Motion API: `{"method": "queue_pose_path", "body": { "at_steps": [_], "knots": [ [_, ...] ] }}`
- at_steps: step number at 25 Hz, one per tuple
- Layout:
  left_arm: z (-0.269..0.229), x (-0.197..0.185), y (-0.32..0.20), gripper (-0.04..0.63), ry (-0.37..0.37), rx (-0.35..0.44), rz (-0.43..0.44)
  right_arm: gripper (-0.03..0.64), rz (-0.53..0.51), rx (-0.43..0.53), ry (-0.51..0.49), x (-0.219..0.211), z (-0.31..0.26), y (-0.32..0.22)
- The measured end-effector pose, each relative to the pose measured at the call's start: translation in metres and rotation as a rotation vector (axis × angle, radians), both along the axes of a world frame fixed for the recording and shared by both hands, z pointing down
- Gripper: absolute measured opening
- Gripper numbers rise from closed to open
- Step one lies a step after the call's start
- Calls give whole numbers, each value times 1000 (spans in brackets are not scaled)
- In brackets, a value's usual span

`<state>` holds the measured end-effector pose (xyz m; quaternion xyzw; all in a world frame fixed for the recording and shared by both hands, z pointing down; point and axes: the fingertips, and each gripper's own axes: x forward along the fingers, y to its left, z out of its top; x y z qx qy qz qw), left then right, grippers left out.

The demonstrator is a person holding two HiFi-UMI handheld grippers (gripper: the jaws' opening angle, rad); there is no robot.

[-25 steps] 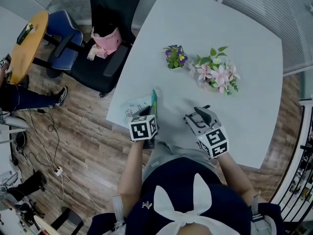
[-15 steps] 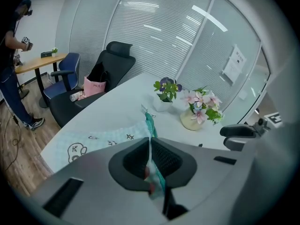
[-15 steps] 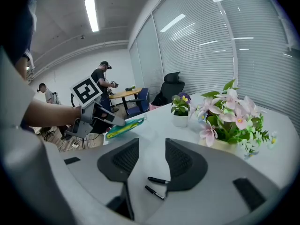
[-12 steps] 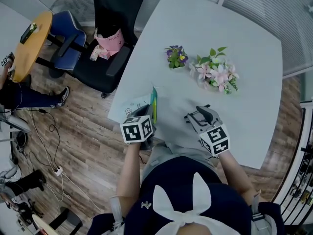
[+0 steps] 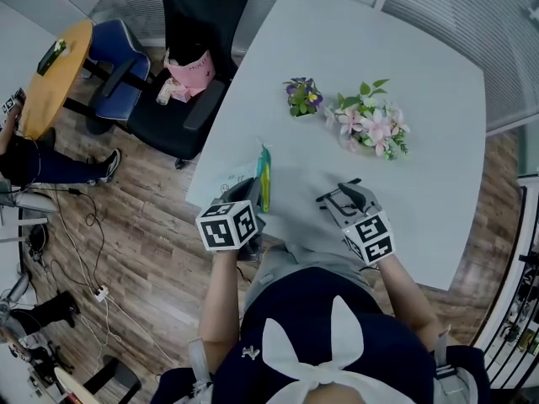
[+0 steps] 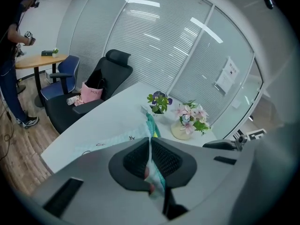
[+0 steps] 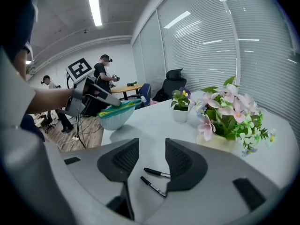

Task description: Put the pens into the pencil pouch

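Observation:
My left gripper is shut on the rim of the pencil pouch, a pale pouch with a teal zip edge and small drawings. It holds the pouch above the near left corner of the white table. In the left gripper view the pouch runs up between the closed jaws of the left gripper. My right gripper is open, and two black pens lie on the table between its jaws, untouched. The right gripper view also shows the hanging pouch. In the head view the right gripper hides the pens.
A small pot of purple flowers and a pink bouquet stand mid-table. Left of the table are a black office chair with a pink bag, a blue chair and a round wooden table. People stand in the background.
My left gripper has risen with the pouch, lifting it off the tabletop. The right gripper has stayed over the pens.

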<state>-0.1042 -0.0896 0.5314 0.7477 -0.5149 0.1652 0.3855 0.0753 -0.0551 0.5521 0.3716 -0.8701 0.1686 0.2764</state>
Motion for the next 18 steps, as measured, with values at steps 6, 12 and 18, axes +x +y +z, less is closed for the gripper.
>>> {"method": "queue_pose_path", "body": {
  "at_steps": [6,12,18],
  "knots": [
    [-15,1,1,33,66,26,-17,181,-111,-42,62,-12,17,8],
    [-25,2,1,32,102,45,-27,167,-220,-47,163,-19,39,9],
    [-29,4,1,32,97,60,-22,161,-347,-50,292,-19,66,9]
  ]
}}
